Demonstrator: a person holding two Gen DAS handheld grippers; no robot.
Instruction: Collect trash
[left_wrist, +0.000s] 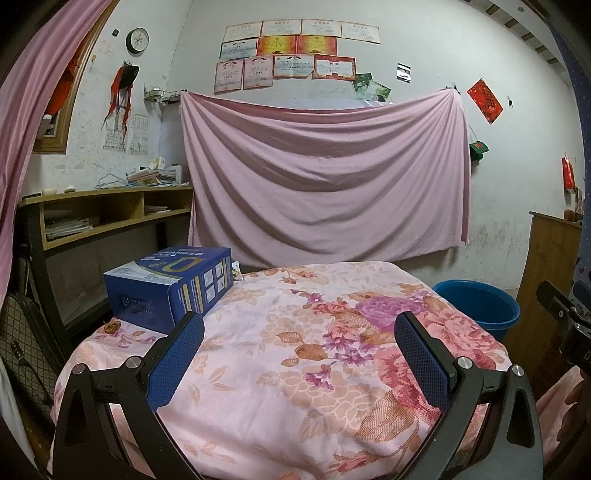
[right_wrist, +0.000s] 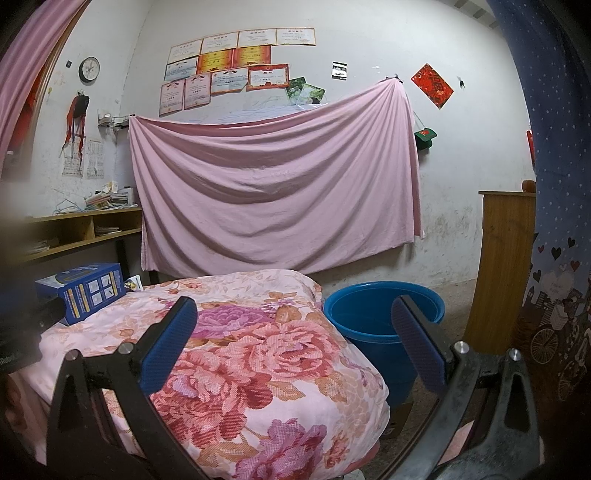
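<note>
Floral quilt (left_wrist: 280, 369) covers the surface under both of my grippers, pink with big rose prints. On its far left corner sits a blue cardboard box (left_wrist: 170, 284), and just in front of that box, at the quilt's left edge, I see 1 small brown crumpled scrap (left_wrist: 110, 327), the only trash-like bit I can make out; what it is I cannot tell. A small printed packet (left_wrist: 235, 271) peeks out behind the box.

My left gripper (left_wrist: 299, 334) hovers over the middle of the quilt with its 2 blue-padded tongs spread wide, nothing between them. My right gripper (right_wrist: 293, 319) is likewise wide apart and holds nothing, with its left finger over the quilt and its right finger in front of the blue plastic bucket (right_wrist: 354, 314), which stands on the floor just beside the quilt's right edge.

Beyond, a pink sheet (left_wrist: 325, 177) hangs on the white wall below rows of certificates (left_wrist: 295, 48), with a round clock (left_wrist: 137, 40) to the left and a wooden shelf (left_wrist: 110, 210) under it.
</note>
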